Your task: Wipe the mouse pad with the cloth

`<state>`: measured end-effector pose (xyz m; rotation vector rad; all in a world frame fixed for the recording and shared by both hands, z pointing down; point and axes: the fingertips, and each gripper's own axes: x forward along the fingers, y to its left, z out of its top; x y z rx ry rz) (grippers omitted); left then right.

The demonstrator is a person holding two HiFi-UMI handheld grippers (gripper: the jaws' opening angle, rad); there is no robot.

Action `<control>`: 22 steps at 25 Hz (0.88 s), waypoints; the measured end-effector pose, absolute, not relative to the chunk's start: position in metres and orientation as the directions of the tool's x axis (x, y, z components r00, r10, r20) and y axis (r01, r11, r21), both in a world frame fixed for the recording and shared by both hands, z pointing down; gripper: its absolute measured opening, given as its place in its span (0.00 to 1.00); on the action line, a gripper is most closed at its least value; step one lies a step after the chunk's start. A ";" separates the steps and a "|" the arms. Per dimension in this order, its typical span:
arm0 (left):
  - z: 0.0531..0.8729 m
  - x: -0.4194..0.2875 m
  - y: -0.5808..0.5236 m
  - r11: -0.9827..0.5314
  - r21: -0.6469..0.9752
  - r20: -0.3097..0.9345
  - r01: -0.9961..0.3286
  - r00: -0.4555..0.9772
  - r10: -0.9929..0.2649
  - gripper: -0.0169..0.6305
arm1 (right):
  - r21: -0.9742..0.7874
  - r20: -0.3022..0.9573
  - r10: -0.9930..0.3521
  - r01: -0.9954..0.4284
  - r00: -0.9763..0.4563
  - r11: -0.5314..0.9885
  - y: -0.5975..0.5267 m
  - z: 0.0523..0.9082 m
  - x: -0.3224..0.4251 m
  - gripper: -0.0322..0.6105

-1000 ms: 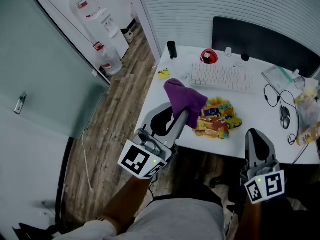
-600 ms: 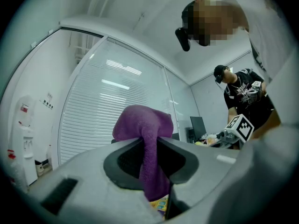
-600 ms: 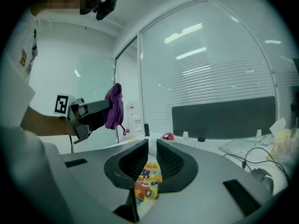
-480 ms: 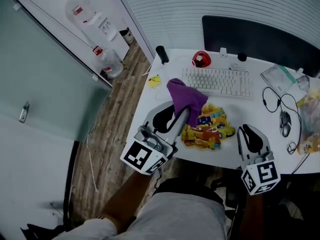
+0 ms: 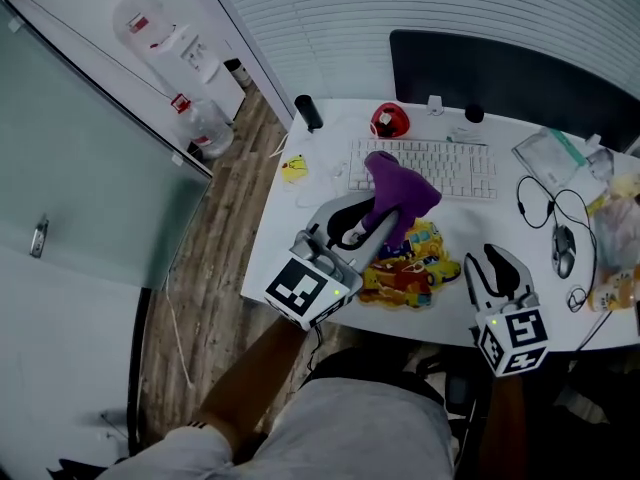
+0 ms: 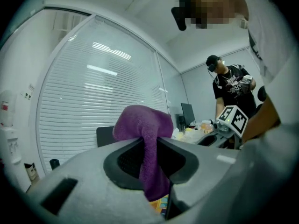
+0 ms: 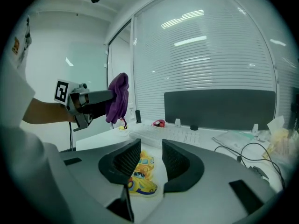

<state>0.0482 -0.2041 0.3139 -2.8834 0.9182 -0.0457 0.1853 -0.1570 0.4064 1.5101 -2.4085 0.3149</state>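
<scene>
Cloth (image 5: 402, 183) hangs pinched in left claw (image 5: 383, 230); best lowered flat onto mouse pad (image 5: 415, 273) at its six o'clock, with the opening, empty right claw (image 5: 497, 271) pinning the pad's three o'clock edge.

The mouse pad (image 5: 405, 268) is closed off on its far side by the keyboard (image 5: 425, 168). Bare desk (image 5: 285, 223) is left open beside its left edge. On the right, a mouse (image 5: 563, 251) is found well apart.

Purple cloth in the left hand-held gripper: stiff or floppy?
Likely floppy: the purple cloth bunches above the left hand-held gripper and droops between its jaws. Probably light: one pinch carries it. It may fold rather than lie flat when wiping.
</scene>
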 end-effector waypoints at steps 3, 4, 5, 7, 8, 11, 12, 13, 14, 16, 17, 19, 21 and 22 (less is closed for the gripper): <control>0.334 0.067 -0.214 -0.858 -0.155 0.103 -0.489 0.856 -0.506 0.15 | -0.042 0.400 -0.826 -0.909 -0.397 0.416 -0.165 0.423 0.189 0.28; 0.342 0.073 -0.217 -0.874 -0.164 0.148 -0.458 0.864 -0.481 0.15 | -0.046 0.423 -0.818 -0.911 -0.390 0.410 -0.167 0.430 0.191 0.30; 0.350 0.079 -0.219 -0.887 -0.172 0.195 -0.427 0.868 -0.456 0.15 | -0.050 0.449 -0.807 -0.912 -0.384 0.407 -0.168 0.437 0.191 0.32; 0.368 0.088 -0.223 -0.912 -0.183 0.291 -0.368 0.866 -0.408 0.15 | -0.055 0.505 -0.778 -0.914 -0.373 0.402 -0.171 0.453 0.191 0.36; 0.378 0.092 -0.224 -0.923 -0.184 0.338 -0.339 0.860 -0.383 0.15 | -0.055 0.531 -0.764 -0.915 -0.366 0.401 -0.172 0.461 0.190 0.38; 0.409 0.104 -0.226 -0.953 -0.170 0.474 -0.252 0.826 -0.303 0.15 | -0.045 0.605 -0.720 -0.917 -0.341 0.397 -0.175 0.484 0.192 0.40; 0.421 0.107 -0.226 -0.962 -0.159 0.519 -0.224 0.809 -0.274 0.15 | -0.043 0.628 -0.704 -0.918 -0.332 0.395 -0.175 0.492 0.193 0.41; 0.433 0.110 -0.226 -0.970 -0.149 0.565 -0.194 0.788 -0.244 0.15 | -0.042 0.649 -0.688 -0.919 -0.324 0.393 -0.176 0.500 0.193 0.42; 0.444 0.112 -0.226 -0.976 -0.141 0.609 -0.164 0.763 -0.216 0.15 | -0.041 0.668 -0.674 -0.920 -0.316 0.390 -0.176 0.507 0.194 0.42; 0.462 0.115 -0.226 -0.985 -0.136 0.682 -0.110 0.710 -0.174 0.15 | -0.038 0.698 -0.649 -0.922 -0.301 0.386 -0.178 0.519 0.195 0.43; 0.470 0.116 -0.227 -0.987 -0.137 0.710 -0.086 0.686 -0.159 0.15 | -0.035 0.711 -0.639 -0.922 -0.295 0.386 -0.179 0.523 0.195 0.43; 0.483 0.117 -0.227 -0.990 -0.131 0.758 -0.043 0.640 -0.128 0.15 | -0.029 0.731 -0.620 -0.921 -0.285 0.390 -0.181 0.530 0.193 0.44; 0.496 0.116 -0.226 -0.994 -0.108 0.802 -0.001 0.591 -0.088 0.15 | -0.026 0.744 -0.607 -0.920 -0.279 0.391 -0.181 0.535 0.191 0.44; 0.503 0.116 -0.225 -0.996 -0.091 0.823 0.019 0.564 -0.065 0.15 | -0.025 0.749 -0.603 -0.920 -0.276 0.390 -0.181 0.537 0.191 0.44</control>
